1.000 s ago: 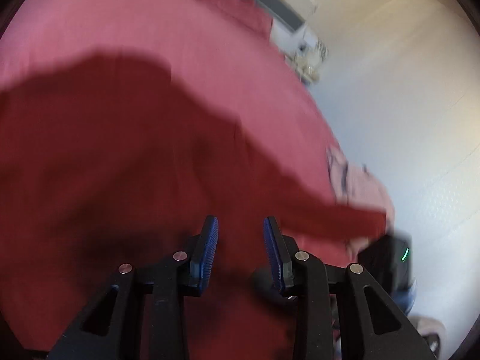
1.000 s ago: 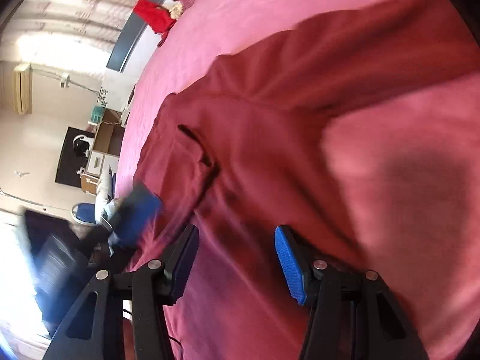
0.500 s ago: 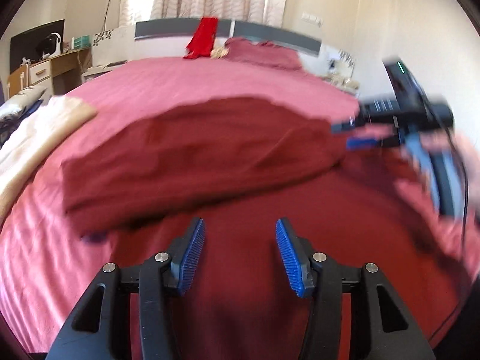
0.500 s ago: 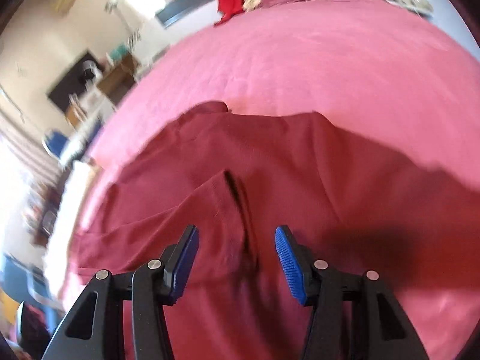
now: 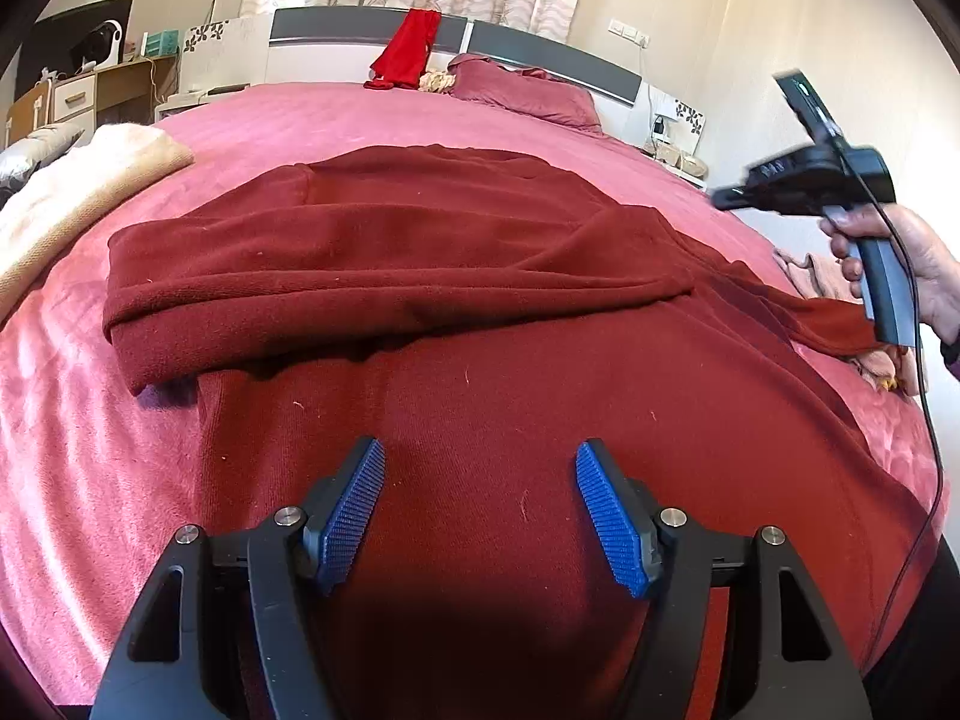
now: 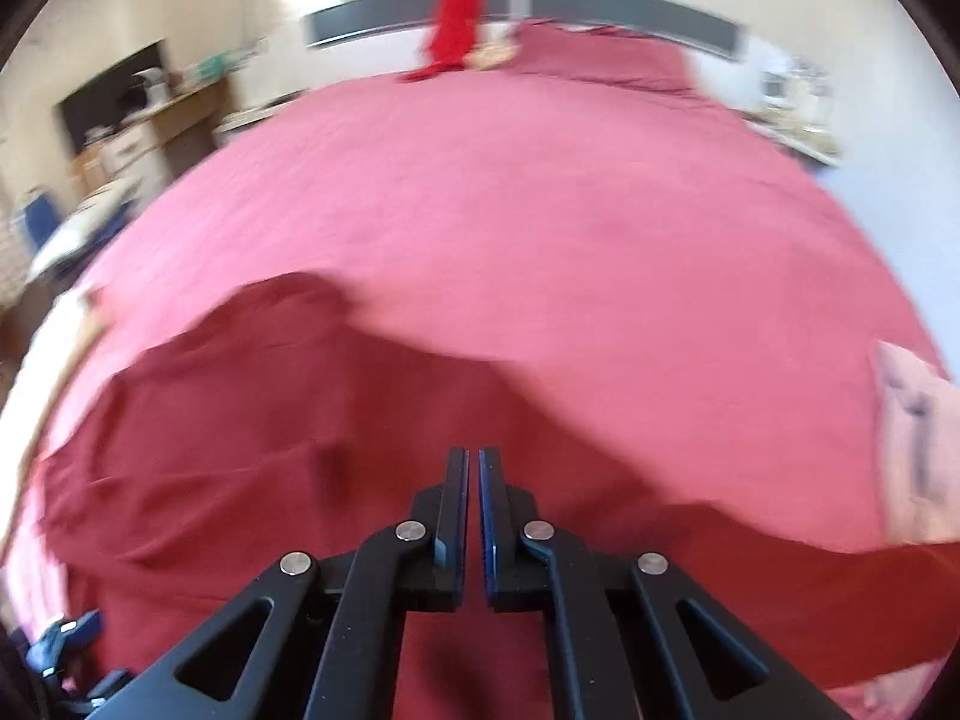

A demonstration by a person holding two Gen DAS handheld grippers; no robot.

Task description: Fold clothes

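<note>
Left gripper [image 5: 477,504] hangs wide open right over the dark red sweater [image 5: 480,408], grabbing nothing. The sweater's spread on the pink bed [image 5: 90,480], one sleeve [image 5: 372,294] folded across its body. Right gripper [image 6: 472,480] is pinched almost closed, nothing visibly in it, and a hand [image 5: 924,276] holds it up to the right. A red cloth [image 5: 408,51] drapes over the headboard [image 5: 336,33].

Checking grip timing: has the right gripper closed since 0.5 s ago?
Yes. The right gripper has shut, with nothing seen between its fingers, above the sweater.
</note>
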